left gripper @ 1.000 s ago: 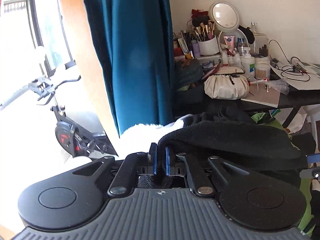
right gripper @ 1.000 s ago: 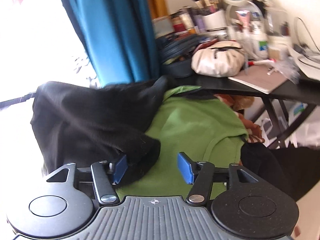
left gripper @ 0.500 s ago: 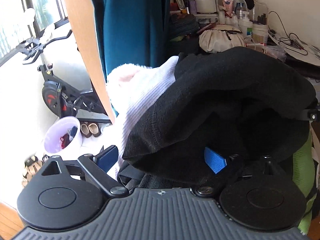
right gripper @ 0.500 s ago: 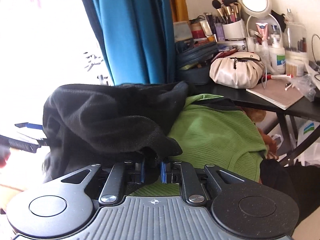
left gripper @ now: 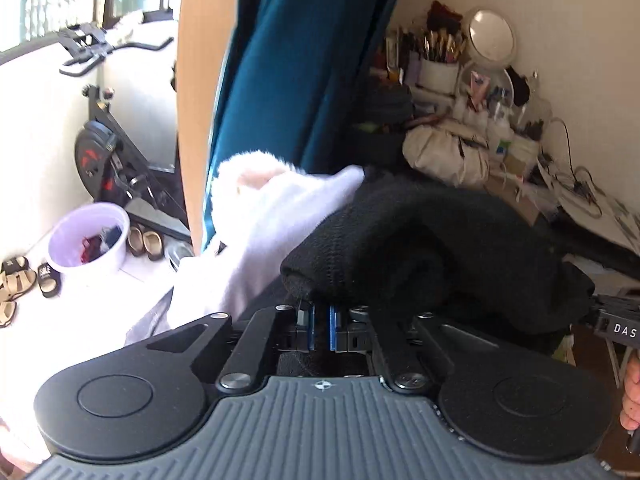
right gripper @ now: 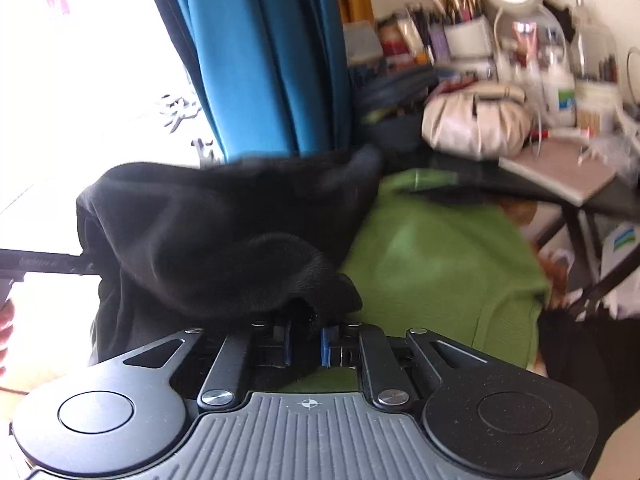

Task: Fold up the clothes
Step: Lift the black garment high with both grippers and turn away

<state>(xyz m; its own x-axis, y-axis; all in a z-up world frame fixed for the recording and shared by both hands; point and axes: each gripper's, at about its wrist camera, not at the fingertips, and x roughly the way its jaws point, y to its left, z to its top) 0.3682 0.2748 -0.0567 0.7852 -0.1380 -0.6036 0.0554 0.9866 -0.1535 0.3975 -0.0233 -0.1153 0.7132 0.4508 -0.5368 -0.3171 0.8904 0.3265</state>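
left gripper (left gripper: 321,326): reopened half a second back, then closed again, now clamped on hem of black garment (left gripper: 420,248) | right gripper (right gripper: 306,338): kept clamped on same garment | garment: stretched between both, over green top (right gripper: 440,264), beside white cloth (left gripper: 272,216)

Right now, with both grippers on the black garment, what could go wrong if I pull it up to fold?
1. The left gripper pinches only a thin edge of the black garment, and the right gripper only a bunched corner; either could slip.
2. The black garment lies against the white garment and the green garment, so lifting may drag them.
3. The cluttered desk sits close behind; a swing could knock things.
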